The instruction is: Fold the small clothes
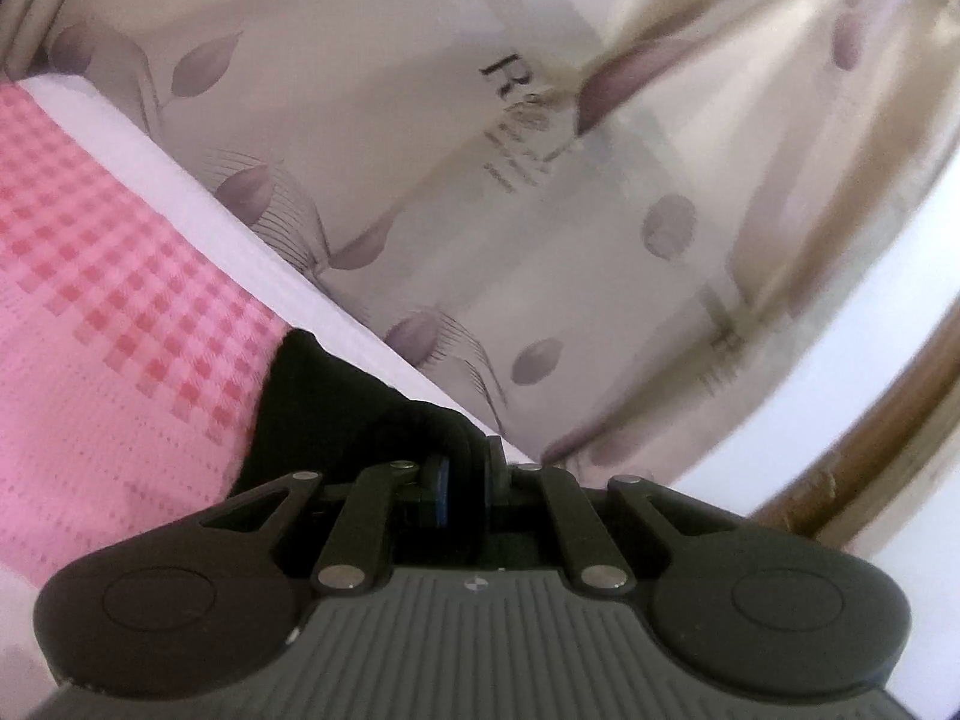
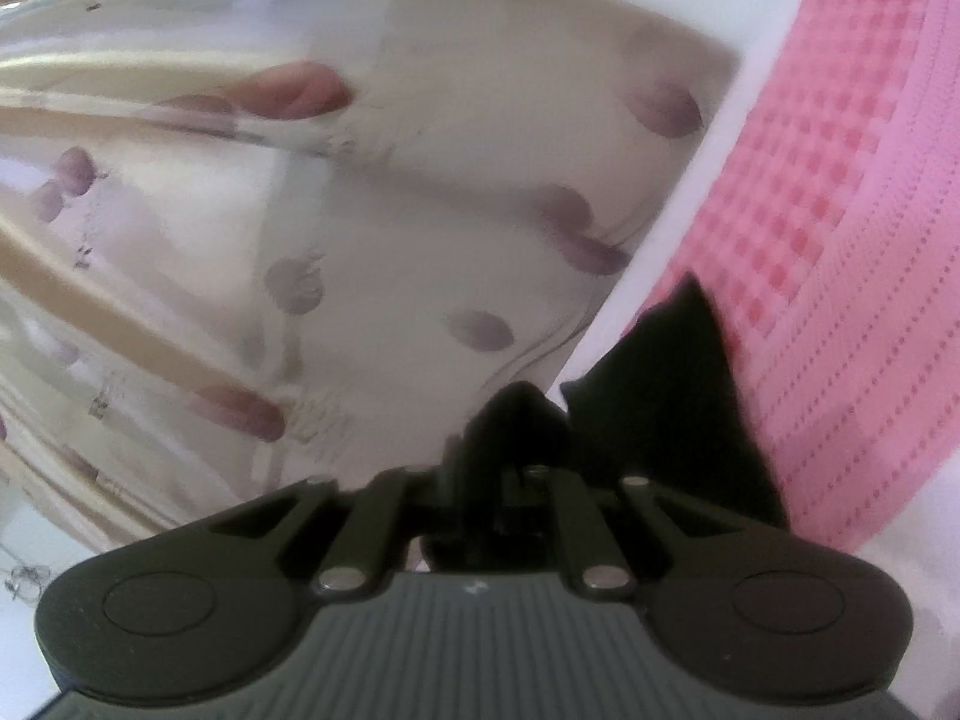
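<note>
So on the left, the left gripper (image 1: 468, 474) is pinched tight on a bunch of the black garment (image 1: 336, 414), which trails over the pink checked cloth (image 1: 120, 276). Moving right, the right gripper (image 2: 498, 468) is clamped on the same dark fabric (image 2: 678, 396). My guess: two held corners keep it taut for folding. The leaf-print curtain (image 1: 420, 150) hangs behind.

on the left wrist view, the leaf-patterned curtain (image 1: 456, 138) carries dark printed lettering; only a large capital "r" at its start can be read, with smaller lines beneath it too blurred to make out. on the right wrist view, nothing is legible.
</note>
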Available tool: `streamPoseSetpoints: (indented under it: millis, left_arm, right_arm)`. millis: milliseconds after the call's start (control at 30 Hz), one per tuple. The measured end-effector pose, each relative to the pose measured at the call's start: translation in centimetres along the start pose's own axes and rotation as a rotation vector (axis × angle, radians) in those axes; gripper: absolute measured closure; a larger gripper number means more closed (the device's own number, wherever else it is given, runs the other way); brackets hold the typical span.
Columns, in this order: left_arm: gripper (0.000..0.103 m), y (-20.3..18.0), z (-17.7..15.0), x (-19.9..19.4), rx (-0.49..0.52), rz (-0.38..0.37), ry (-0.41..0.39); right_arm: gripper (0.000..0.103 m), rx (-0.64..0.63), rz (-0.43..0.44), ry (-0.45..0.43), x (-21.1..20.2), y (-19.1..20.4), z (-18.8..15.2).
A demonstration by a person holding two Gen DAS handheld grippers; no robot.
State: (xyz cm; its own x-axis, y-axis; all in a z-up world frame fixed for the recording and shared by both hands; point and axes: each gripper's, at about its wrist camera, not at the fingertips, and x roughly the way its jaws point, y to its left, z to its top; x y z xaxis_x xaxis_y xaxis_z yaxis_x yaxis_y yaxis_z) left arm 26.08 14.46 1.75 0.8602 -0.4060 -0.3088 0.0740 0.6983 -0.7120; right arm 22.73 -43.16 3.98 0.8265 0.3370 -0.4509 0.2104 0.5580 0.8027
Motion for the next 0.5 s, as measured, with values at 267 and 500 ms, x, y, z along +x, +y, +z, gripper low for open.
streamPoseSetpoints:
  millis: [267, 500]
  left_arm:
    - [0.094, 2.1, 1.1, 5.8, -0.057, 0.076, -0.009]
    - [0.094, 3.4, 0.8, 9.6, -0.063, 0.148, 0.008]
  right_arm:
    - [0.095, 0.034, -0.057, -0.011, 4.2, -2.5, 2.4]
    - [0.095, 0.074, -0.124, -0.008, 7.8, -5.5, 3.6]
